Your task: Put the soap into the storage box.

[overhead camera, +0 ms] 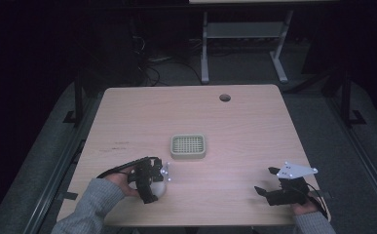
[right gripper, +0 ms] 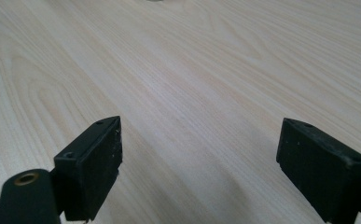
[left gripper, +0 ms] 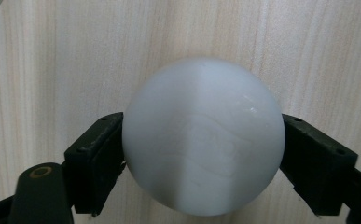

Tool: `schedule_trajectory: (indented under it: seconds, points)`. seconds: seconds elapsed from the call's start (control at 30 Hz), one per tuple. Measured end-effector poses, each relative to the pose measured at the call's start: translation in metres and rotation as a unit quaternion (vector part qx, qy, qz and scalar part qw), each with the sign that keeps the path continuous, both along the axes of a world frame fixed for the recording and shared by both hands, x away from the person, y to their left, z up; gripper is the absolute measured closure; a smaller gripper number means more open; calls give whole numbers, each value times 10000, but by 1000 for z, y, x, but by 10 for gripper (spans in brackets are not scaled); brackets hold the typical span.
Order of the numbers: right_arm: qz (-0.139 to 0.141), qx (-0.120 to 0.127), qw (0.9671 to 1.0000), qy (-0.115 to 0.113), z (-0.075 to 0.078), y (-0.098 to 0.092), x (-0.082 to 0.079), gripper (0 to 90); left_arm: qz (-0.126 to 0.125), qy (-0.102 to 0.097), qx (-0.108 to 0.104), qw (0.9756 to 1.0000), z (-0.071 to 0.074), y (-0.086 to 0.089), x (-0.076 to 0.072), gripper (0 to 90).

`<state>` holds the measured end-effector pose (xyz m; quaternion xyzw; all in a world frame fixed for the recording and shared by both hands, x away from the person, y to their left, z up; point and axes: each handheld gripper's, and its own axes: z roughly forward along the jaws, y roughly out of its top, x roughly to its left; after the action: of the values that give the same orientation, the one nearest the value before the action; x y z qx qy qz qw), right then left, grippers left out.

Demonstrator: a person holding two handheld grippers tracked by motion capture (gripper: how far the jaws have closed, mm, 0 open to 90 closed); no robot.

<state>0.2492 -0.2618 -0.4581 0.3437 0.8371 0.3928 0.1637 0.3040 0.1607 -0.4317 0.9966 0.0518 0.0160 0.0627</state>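
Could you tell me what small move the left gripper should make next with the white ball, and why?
Probably lift it slightly off the table. The left gripper has a jaw against each side of the white ball, so the grip looks set, and the square basket sits just beyond it as a likely destination.

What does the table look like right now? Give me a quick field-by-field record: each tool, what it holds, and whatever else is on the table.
left tool: shut on the white ball, one jaw against each side, near the table's front left
right tool: open, nothing between the jaws, above bare wood at the front right
white ball: round, smooth, held just over the table
basket: small pale square tray with a grid bottom, near the table's middle, apart from both tools
grommet hole: toward the far edge
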Motion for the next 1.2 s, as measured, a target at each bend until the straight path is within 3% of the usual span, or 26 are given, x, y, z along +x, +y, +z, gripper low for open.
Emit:
schedule_trajectory:
  seconds: [1.2]
  points:
    - [38, -17, 10000, -17, 0, 1, 0, 137, 3, 126, -3, 9999, -2, -1, 4, 233]
